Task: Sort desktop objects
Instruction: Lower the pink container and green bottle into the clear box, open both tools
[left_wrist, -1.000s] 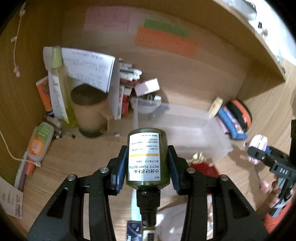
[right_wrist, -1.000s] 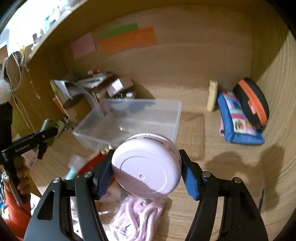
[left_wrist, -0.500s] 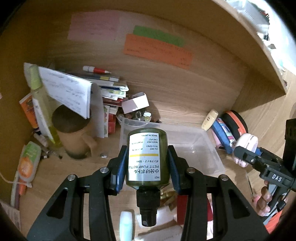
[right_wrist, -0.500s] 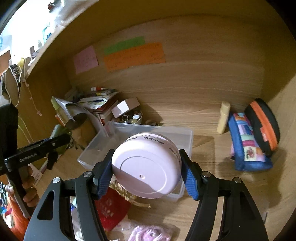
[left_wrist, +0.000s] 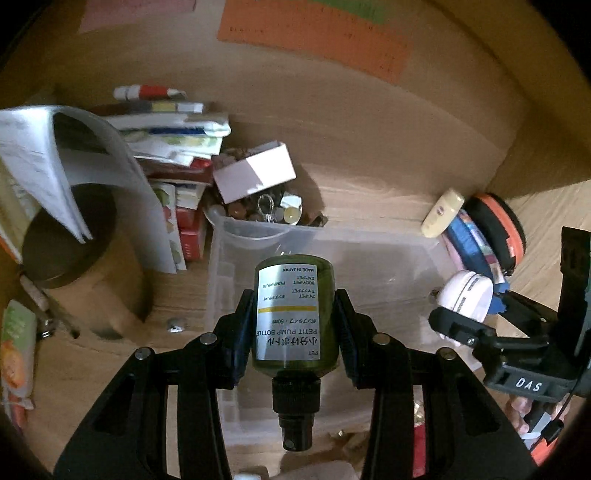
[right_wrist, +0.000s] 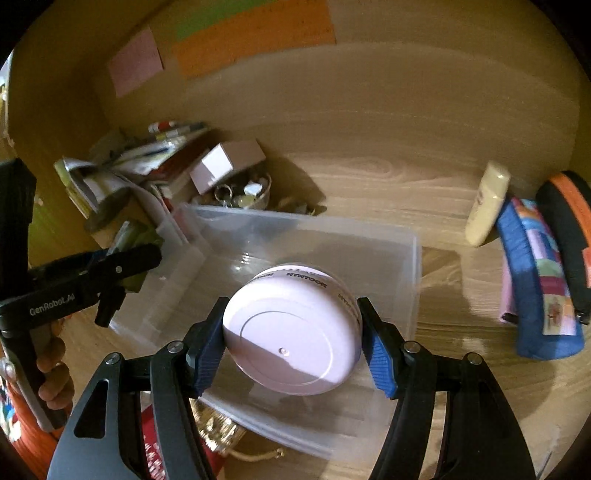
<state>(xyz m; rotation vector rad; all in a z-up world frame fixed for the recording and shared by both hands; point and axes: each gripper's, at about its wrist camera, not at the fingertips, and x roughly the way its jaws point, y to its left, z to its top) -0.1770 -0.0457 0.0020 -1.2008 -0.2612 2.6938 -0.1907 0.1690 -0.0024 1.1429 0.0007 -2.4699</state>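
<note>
**Both grippers loaded above the clear bin**

The left gripper (left_wrist: 294, 321) is closed to the width of a green pump bottle (left_wrist: 294, 314), which it pinches by the sides, nozzle toward the camera at lower centre. The right gripper (right_wrist: 291, 332) is spread wider, its blue pads (right_wrist: 376, 363) pressed on either side of a round white case (right_wrist: 293, 328), flat face toward the lens.

Half a second ago the bin (right_wrist: 413, 258) sat farther up in both frames; now each held item hangs over its open inside, and the views have closed in.

Beyond the bin's far rim sit a bowl of trinkets (left_wrist: 266, 210) and a small white box (left_wrist: 255, 173) at centre, books (left_wrist: 177, 147) at upper left, and pouches (right_wrist: 535, 280) at right. Bare wood lies between bin and pouches.
</note>
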